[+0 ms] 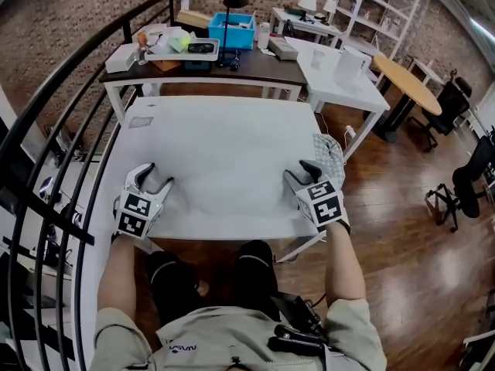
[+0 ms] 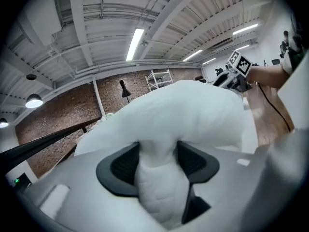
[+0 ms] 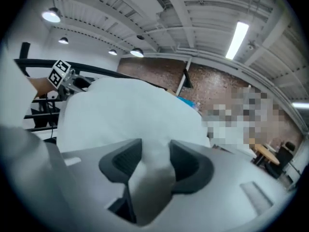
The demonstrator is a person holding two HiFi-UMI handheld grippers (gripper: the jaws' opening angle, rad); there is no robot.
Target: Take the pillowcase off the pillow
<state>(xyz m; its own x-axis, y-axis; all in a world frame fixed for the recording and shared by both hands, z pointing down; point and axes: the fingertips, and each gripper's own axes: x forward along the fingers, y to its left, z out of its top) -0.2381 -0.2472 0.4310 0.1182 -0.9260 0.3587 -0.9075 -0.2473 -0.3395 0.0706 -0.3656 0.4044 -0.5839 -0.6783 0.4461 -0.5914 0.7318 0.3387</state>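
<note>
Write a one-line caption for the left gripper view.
Left gripper pinching a fold of the white pillow, with the right gripper at its far end.

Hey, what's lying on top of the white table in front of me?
A white pillow covers most of the table; the left gripper and right gripper each pinch a near corner. A checked cloth sits at the right edge. The tabletop beneath the pillow is hidden.

My right tongs [image 3: 155,154] clamp a fold of the white pillow [image 3: 130,110], the cloth filling the gap between both dark pads. The pillow swells up ahead of the jaws. At its upper left edge shows my left tongs' marker cube [image 3: 59,73]. Beyond stand a brick wall [image 3: 159,79] and a black lamp [image 3: 186,81], under a lit ceiling tube [image 3: 240,38].
</note>
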